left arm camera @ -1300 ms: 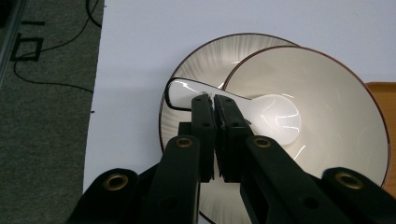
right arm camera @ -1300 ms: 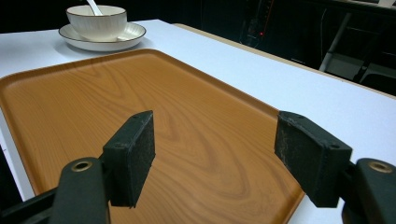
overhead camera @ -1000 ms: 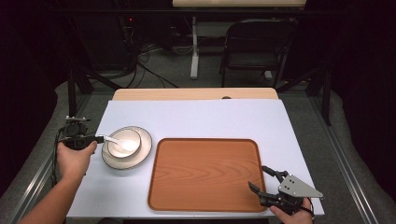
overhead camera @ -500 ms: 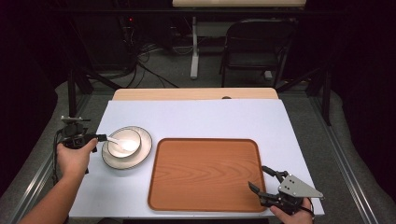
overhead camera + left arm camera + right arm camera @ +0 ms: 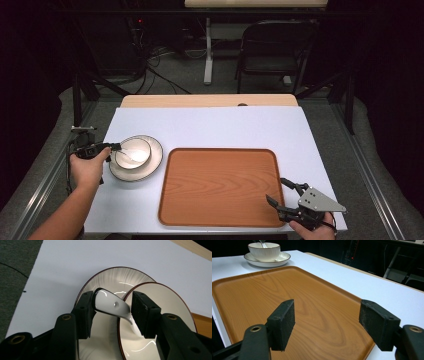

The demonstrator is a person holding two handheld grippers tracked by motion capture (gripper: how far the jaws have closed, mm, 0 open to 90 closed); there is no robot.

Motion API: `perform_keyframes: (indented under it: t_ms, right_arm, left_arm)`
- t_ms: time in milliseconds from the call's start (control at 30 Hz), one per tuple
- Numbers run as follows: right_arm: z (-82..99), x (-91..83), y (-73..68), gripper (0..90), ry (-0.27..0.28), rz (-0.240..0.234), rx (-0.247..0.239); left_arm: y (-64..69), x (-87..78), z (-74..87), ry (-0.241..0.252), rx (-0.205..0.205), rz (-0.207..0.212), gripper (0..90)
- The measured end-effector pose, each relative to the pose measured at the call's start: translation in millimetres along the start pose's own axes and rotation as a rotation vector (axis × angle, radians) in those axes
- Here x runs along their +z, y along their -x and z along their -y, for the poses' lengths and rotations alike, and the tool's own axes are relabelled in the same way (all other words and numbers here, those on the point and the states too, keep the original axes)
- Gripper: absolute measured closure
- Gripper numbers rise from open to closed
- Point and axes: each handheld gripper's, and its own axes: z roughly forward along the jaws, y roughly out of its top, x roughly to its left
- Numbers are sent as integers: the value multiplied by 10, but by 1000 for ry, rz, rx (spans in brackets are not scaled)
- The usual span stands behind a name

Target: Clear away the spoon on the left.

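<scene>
A white ceramic spoon [image 5: 110,305] leans on the rim of a cream bowl [image 5: 162,305] that stands on a matching plate [image 5: 112,280]. The spoon's handle end lies between the jaws of my left gripper [image 5: 112,312], which have just been opening; the pads stand off it, so the gripper is open. In the high view the left gripper [image 5: 116,147] is at the left edge of the bowl [image 5: 132,151] and plate [image 5: 150,167]. My right gripper [image 5: 282,192] hovers open and empty over the near right corner of the wooden tray [image 5: 220,185].
The wooden tray [image 5: 287,295] lies bare, right of the plate [image 5: 267,262] and bowl [image 5: 264,250]. A white table top [image 5: 210,125] carries everything. A chair [image 5: 272,45] and cables stand on the floor beyond the far edge.
The left gripper's jaws have spread apart around the spoon handle and the hand has sunk a little toward the plate. The right gripper has kept still.
</scene>
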Motion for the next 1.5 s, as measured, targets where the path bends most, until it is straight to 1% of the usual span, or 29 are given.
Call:
perform_keyframes:
  t_ms: [200, 400, 533, 600, 667, 933, 1033, 1100, 1367, 1400, 1500]
  right_arm:
    - [1, 1, 0, 287, -2, 0, -1]
    - [1, 2, 0, 288, -2, 0, 0]
    - [0, 5, -1, 287, -3, 0, -3]
    - [1, 5, -1, 287, -3, 0, -2]
    - [1, 4, 0, 287, -3, 0, 0]
    - [1, 4, 0, 287, -2, -1, 0]
    - [2, 4, 1, 287, -2, -1, 1]
    - [1, 4, 1, 287, -2, -1, 1]
    - [1, 1, 1, 287, 0, 0, 1]
    - [1, 2, 1, 287, 0, -1, 1]
    - [1, 1, 1, 287, 0, -1, 0]
  left_arm:
    - [8, 50, -6, 18, -10, 6, 536]
    - [0, 48, -14, 37, -17, 18, 578]
    - [-4, 47, -20, 34, -17, 19, 589]
    - [-5, 39, -27, 31, -10, 19, 601]
    - [5, 35, -33, 37, -16, 24, 614]
    - [59, 6, -59, 54, 13, 28, 662]
    - [93, -2, -70, 66, 17, 33, 686]
    - [122, -12, -79, 68, 29, 36, 698]
    - [228, -40, -103, 81, 64, 63, 777]
    - [248, -39, -103, 82, 62, 68, 785]
    - [276, -38, -109, 78, 74, 69, 802]
